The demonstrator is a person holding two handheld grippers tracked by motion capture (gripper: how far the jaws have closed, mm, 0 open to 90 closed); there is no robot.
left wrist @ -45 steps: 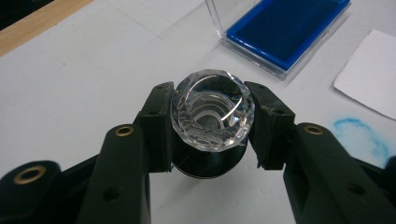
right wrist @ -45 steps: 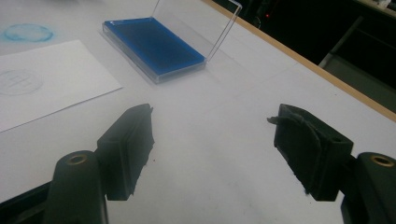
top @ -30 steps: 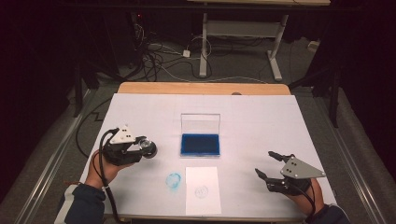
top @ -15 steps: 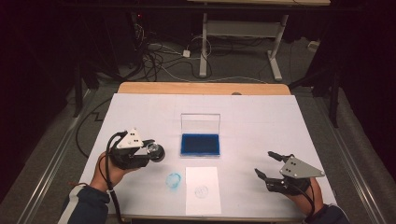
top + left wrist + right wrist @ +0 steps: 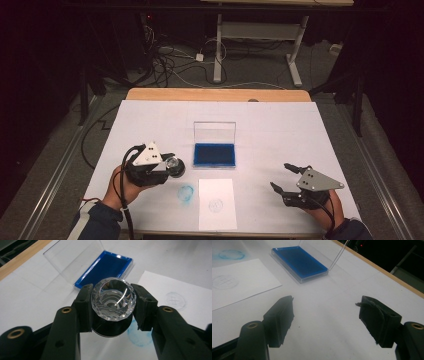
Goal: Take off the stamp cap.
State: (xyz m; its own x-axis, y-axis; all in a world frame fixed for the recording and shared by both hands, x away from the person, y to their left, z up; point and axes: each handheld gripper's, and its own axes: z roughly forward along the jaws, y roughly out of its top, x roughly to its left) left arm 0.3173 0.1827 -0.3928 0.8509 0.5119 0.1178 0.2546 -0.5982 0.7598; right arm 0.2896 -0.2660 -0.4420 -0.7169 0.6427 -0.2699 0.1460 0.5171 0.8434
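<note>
My left gripper [image 5: 170, 165] [image 5: 113, 306] is shut on a clear faceted stamp [image 5: 113, 298] [image 5: 173, 163] with a dark round base, held just above the white table cover at the left. An open blue ink pad [image 5: 215, 154] [image 5: 106, 267] [image 5: 299, 261] with its clear lid raised lies at the table's middle. A white sheet of paper [image 5: 216, 202] [image 5: 239, 281] bearing a faint round stamp mark [image 5: 215, 205] [image 5: 175, 300] lies in front of the pad. My right gripper [image 5: 284, 177] [image 5: 327, 320] stands open over bare table at the right, nothing between its jaws.
A smudged blue ring of ink [image 5: 186, 192] [image 5: 231, 254] [image 5: 142, 335] marks the table cover left of the paper. The wooden table edge [image 5: 215, 95] runs along the far side. Cables and a desk frame [image 5: 255, 30] lie on the floor beyond.
My left gripper has carried the stamp rightward, toward the ink pad. The right gripper has stayed where it was.
</note>
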